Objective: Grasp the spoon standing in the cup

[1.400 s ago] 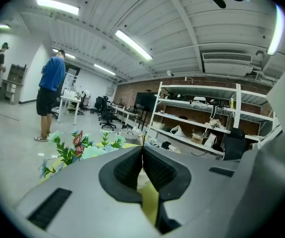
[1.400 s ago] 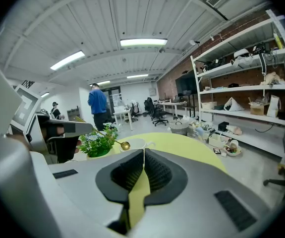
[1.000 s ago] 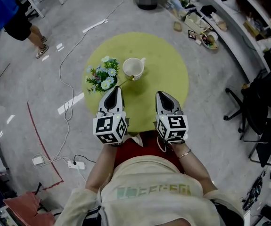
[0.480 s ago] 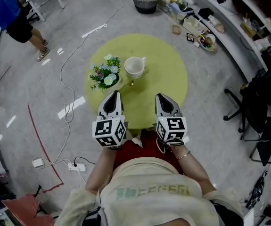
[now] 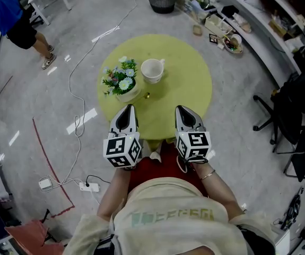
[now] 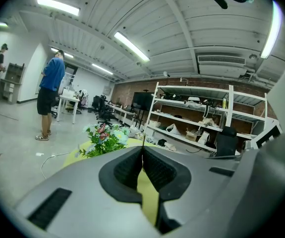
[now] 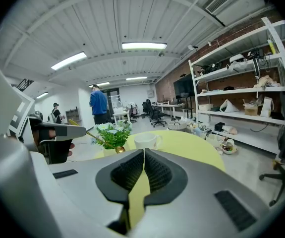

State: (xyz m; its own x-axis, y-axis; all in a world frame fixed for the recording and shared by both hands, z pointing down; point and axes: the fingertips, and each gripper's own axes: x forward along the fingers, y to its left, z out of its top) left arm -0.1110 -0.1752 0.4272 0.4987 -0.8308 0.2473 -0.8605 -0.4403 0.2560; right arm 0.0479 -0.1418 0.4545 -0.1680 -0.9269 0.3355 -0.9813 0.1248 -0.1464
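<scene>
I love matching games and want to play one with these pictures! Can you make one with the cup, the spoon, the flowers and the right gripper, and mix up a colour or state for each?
Things:
1. cup
2. spoon
3. flowers
4. right gripper

Colours or states:
A. gold, its thin handle held in the jaws of the left gripper
B. jaws together, nothing between them
C. white, with a handle, on the yellow-green table
D. green leaves, standing beside the cup

Pairs: 1-C, 2-A, 3-D, 4-B.
</scene>
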